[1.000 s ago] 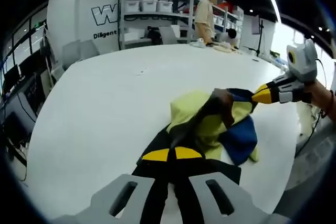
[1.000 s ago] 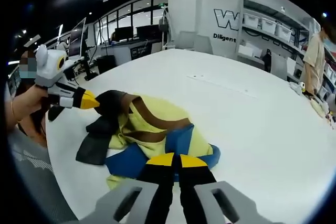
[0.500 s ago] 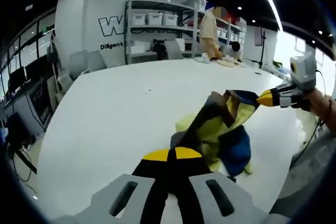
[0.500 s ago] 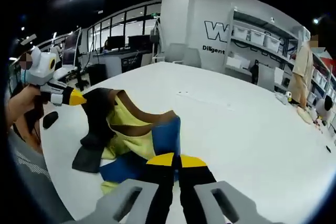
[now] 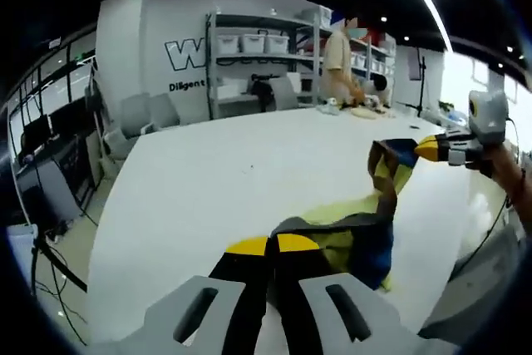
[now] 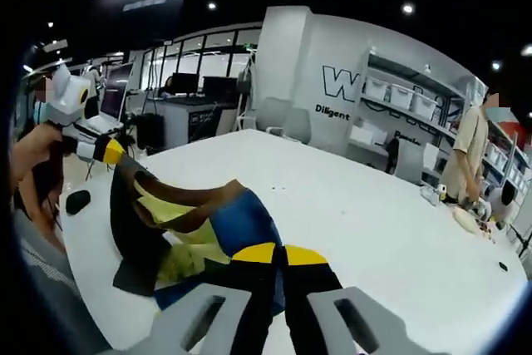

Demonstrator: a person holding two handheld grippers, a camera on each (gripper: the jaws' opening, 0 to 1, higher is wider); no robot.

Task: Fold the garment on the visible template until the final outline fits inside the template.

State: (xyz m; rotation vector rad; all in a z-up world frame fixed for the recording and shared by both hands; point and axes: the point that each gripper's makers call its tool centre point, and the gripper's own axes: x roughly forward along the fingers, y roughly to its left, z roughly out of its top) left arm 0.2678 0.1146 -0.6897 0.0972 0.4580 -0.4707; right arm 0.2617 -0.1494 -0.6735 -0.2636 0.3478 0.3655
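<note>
The garment [image 5: 359,240], a top in yellow, blue, black and brown, hangs bunched between my two grippers, mostly lifted above the white table [image 5: 208,189]. My left gripper [image 5: 273,244] is shut on a black edge of it close to the camera. One corner rises to the right, where my right gripper [image 5: 426,149] pinches it in a person's hand. In the right gripper view, my right gripper [image 6: 278,253] is shut on the blue and black cloth of the garment [image 6: 220,218]. The left gripper [image 6: 110,152] holds the far black corner at the left.
Shelves with white bins [image 5: 249,43] stand beyond the table's far edge, with a person [image 5: 338,51] beside them. A small dark object [image 6: 76,200] lies on the table [image 6: 374,230] near the left hand. Desks with monitors [image 6: 199,89] line the far wall.
Both grippers have risen and drawn apart, lifting the garment from a heap on the table into a stretched, hanging shape. Both keep their hold.
</note>
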